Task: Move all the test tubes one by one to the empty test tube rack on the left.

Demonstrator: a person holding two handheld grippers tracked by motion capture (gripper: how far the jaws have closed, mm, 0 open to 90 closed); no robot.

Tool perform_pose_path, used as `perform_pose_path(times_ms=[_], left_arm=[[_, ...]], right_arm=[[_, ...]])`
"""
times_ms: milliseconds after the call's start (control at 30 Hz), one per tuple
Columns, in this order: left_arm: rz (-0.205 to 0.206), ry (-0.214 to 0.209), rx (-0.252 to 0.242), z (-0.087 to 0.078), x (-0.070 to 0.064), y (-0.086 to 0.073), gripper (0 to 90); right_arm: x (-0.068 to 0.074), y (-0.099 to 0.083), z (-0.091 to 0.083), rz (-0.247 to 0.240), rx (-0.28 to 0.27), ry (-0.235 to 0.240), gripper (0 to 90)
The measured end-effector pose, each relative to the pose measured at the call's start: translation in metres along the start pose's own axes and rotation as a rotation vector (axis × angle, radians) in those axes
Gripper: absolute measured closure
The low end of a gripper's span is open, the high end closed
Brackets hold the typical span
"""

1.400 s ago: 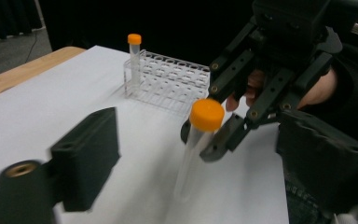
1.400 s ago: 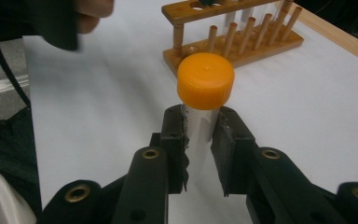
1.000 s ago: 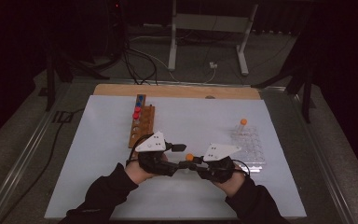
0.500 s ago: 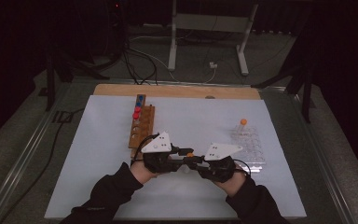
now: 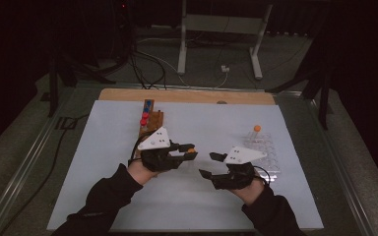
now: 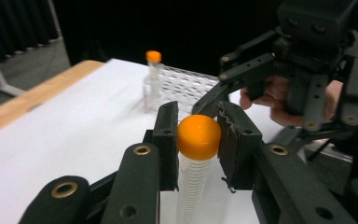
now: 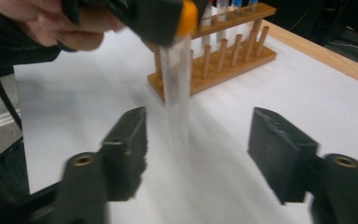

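Person's sleeves are coming in at the bottom of the high view, both hands low centre over the white worktop (image 5: 103,162). Left gripper (image 5: 189,151), just left of centre, is pinching the orange cap of a clear tube (image 6: 196,154) between its jaws; in the left gripper view the cap is sitting mid-frame with the ridged tube body hanging down below it, upright. Right gripper (image 5: 211,164), just right of centre, is hovering with jaws spread wide and holding nothing; in the right gripper view the tube is hanging in the upper middle, above and between the open jaws, not touching them. The two grippers are facing each other, near but apart. Farther back, left of centre, a wooden rack (image 5: 148,123) with red- and blue-capped tubes is standing on the worktop. At right, a clear plastic rack (image 5: 268,152) is holding one orange-capped tube (image 5: 257,130) at its far corner. Beyond, a wooden strip is edging the worktop's far side.
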State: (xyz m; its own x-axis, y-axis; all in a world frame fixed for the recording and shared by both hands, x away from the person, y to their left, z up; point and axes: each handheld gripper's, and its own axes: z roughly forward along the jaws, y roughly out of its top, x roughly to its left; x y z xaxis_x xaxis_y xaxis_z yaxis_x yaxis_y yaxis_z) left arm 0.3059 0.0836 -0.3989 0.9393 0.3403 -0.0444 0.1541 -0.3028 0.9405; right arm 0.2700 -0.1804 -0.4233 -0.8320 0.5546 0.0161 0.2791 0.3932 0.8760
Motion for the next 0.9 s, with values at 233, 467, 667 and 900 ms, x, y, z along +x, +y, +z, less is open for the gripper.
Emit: perform_pose_path(times_ms=[233, 467, 667, 900], left_arm=[[-0.004, 0.08, 0.002, -0.02, 0.018, 0.008, 71.5], [-0.027, 0.173, -0.009, -0.044, 0.039, 0.014, 71.5], [-0.03, 0.23, -0.017, -0.06, 0.05, 0.018, 71.5], [-0.038, 0.282, -0.015, -0.074, 0.06, 0.019, 71.5]], right_arm=[[-0.008, 0.0, -0.005, 0.038, -0.026, -0.054, 11.4], [-0.012, 0.002, -0.012, 0.044, -0.061, -0.096, 1.4], [-0.013, 0.002, -0.014, 0.041, -0.078, -0.084, 1.4], [-0.011, 0.002, -0.014, 0.024, -0.091, -0.084, 1.4]])
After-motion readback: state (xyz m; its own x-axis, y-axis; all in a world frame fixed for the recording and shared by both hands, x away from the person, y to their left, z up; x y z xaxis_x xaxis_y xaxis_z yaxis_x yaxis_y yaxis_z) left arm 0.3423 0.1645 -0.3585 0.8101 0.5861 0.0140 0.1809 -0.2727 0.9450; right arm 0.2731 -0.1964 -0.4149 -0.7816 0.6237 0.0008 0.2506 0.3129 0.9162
